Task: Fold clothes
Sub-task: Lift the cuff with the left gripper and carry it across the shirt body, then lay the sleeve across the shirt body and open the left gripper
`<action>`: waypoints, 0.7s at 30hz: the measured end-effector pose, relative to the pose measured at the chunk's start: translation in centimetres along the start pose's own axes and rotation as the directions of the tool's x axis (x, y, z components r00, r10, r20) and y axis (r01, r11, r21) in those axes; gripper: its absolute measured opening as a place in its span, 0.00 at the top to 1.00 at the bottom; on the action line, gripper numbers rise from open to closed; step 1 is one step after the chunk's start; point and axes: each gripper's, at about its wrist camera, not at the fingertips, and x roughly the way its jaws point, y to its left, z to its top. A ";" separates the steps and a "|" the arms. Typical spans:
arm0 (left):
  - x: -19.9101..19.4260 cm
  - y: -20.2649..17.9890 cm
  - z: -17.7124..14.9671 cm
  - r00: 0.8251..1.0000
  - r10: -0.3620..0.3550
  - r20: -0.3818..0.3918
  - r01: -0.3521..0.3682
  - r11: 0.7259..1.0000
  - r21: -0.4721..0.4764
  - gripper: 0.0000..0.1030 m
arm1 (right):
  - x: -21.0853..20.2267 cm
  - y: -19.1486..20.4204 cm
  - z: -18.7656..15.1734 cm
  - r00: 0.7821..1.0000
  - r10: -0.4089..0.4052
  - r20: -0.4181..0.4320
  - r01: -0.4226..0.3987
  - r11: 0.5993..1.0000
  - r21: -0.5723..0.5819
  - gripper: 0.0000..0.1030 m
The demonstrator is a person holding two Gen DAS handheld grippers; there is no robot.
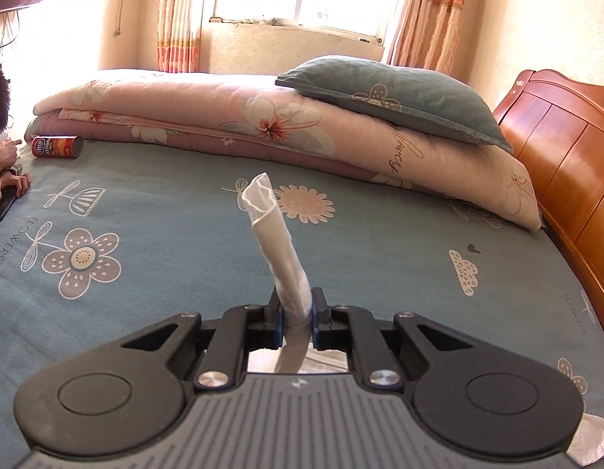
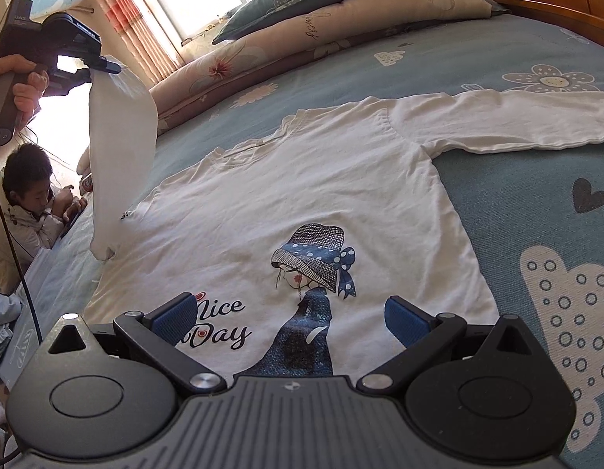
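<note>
Bedspread [image 2: 517,164] carries shirt [image 2: 302,195], collar windowward; left gripper [image 1: 297,308] pinches its sleeve [image 1: 270,230] (right gripper [image 2: 290,316] gapes).

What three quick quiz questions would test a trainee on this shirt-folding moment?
1. True or false: the left gripper is shut on a sleeve of the white shirt.
2. The right gripper is: A) clamping the hem, B) open above the print, C) holding the pillow.
3. Fill in: the other sleeve lies ____ on the bed sheet.

Key: 1 true; 2 B; 3 flat.
</note>
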 end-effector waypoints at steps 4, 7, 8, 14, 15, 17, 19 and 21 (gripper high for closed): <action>0.6 -2.4 -0.6 0.999 -0.031 -0.009 0.031 0.999 0.033 0.90 | -0.3 -0.5 0.1 1.000 0.001 0.006 -0.001 1.000 0.018 0.00; 1.3 -4.2 -1.1 0.999 -0.044 -0.030 0.046 0.997 0.059 0.90 | -0.5 -0.6 0.1 1.000 0.004 0.009 -0.004 1.000 0.025 0.00; 1.5 -4.6 -1.2 0.998 -0.048 -0.034 0.050 0.997 0.065 0.90 | -0.5 -0.7 0.1 1.000 0.005 0.009 -0.005 1.000 0.027 0.00; 3.4 -7.1 -2.4 0.996 -0.066 -0.068 0.072 0.993 0.097 0.90 | -0.8 -1.1 0.2 1.000 0.005 0.015 -0.005 0.999 0.038 0.00; 3.8 -7.4 -2.7 0.995 -0.068 -0.078 0.076 0.992 0.104 0.90 | -0.8 -1.2 0.2 1.000 0.004 0.016 -0.005 0.999 0.041 0.00; 4.5 -8.0 -3.4 0.993 -0.070 -0.097 0.081 0.989 0.120 0.90 | -0.8 -1.4 0.2 1.000 0.004 0.016 -0.004 0.999 0.046 0.00; 5.2 -8.6 -4.1 0.991 -0.068 -0.115 0.083 0.988 0.132 0.90 | -0.8 -1.5 0.2 1.000 0.002 0.014 -0.002 0.999 0.048 0.00; 5.9 -9.0 -4.7 0.989 -0.069 -0.131 0.087 0.987 0.137 0.90 | -0.8 -1.5 0.2 1.000 -0.001 0.013 0.001 0.999 0.048 0.00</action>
